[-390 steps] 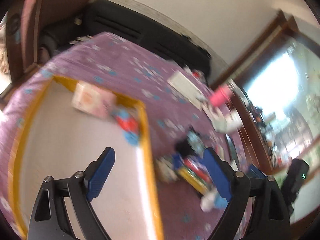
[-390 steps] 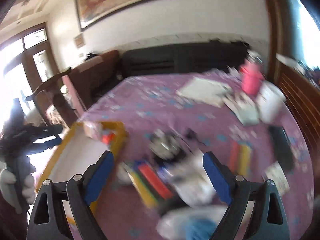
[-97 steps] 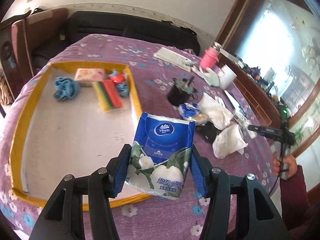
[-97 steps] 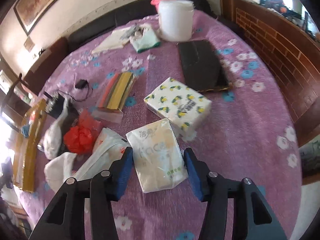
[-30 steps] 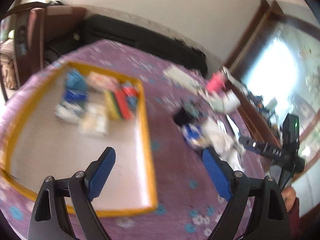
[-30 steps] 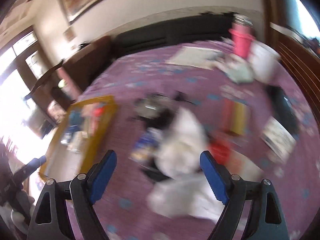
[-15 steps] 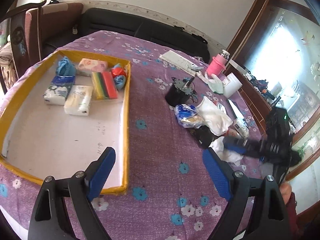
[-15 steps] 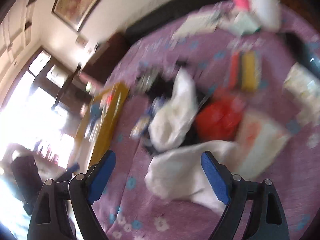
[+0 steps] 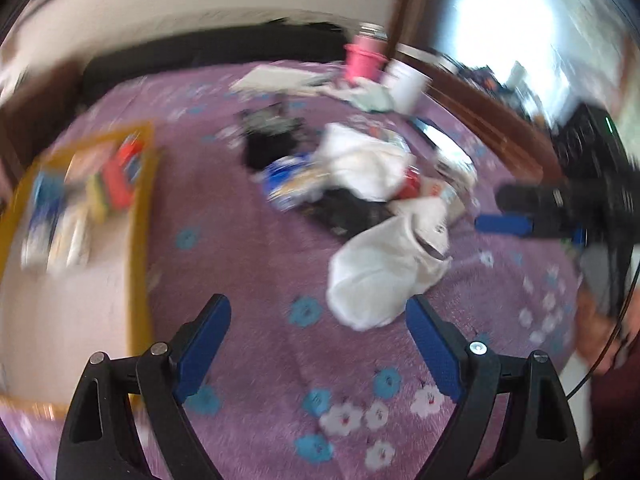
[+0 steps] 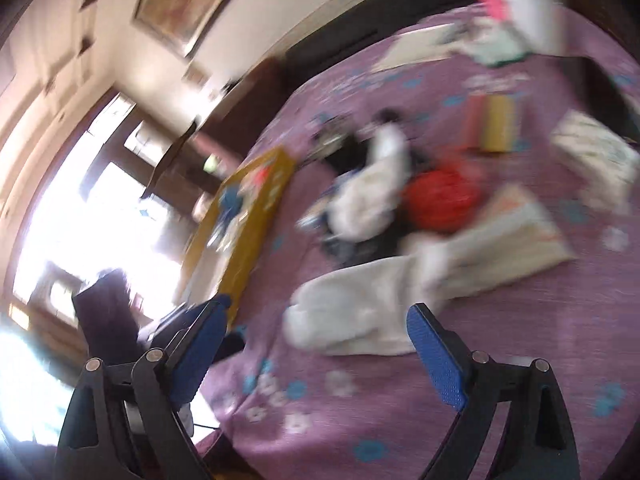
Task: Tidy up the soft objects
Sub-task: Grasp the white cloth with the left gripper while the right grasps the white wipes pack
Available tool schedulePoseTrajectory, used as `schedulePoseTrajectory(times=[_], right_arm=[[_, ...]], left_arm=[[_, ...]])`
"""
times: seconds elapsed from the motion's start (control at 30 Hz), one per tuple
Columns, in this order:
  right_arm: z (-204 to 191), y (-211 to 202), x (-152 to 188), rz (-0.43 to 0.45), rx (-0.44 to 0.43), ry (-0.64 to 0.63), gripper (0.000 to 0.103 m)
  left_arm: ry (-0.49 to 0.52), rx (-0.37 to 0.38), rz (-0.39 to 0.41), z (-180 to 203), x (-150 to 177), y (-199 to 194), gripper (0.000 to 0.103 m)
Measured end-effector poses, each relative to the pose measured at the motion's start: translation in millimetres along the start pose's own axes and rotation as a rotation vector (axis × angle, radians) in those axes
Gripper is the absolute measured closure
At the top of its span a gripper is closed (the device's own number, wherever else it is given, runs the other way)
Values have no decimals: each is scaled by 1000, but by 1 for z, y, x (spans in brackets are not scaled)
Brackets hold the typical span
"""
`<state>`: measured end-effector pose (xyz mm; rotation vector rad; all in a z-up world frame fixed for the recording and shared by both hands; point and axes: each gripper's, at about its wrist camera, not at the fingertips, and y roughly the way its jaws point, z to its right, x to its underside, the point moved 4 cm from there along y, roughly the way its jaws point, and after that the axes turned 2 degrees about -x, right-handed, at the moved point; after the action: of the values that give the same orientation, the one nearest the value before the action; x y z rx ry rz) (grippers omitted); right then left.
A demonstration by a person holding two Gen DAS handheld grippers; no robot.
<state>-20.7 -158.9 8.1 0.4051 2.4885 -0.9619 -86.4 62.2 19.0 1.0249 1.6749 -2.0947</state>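
Left wrist, blurred: seemingly bare purple cloth (image 9: 248, 264) between yellow-rimmed tray (image 9: 138, 240) and white bundle (image 9: 384, 276).

- One yellow-rimmed flat tray (image 9: 138, 216), at the left of the left wrist view; the blurred packs in it can't be counted.
- Two white crumpled soft bundles (image 9: 384, 268), mid-frame on the purple flowered counter (image 9: 248, 240).
- One red crumpled bag (image 10: 440, 196).
- One pink cup (image 9: 362, 60), top centre.
- One white cylindrical tub (image 9: 406, 84), beside it.
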Motion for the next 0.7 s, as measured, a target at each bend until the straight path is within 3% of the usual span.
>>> schedulePoseTrajectory(times=[0.13,0.37,0.43,0.47,0.53,0.7], right_arm=[[30,-22,5,46,67,77,9],[48,-39,7,65,141,105,9],[48,-27,5,61,154,104,9],[46,-22,3,55,159,106,9],[42,-8,1,45,179,111,9],[41,18,-8,59,267,158,9]], left_arm=[[211,-50,3,34,-16,30,15],[271,-29,-103,51,-19,75,15],[271,-45,-106,52,-18,75,30],[250,-27,-120,50,-18,76,61],[163,37,-152,44,-19,74,84],[96,66,-125,34,-15,53,88]])
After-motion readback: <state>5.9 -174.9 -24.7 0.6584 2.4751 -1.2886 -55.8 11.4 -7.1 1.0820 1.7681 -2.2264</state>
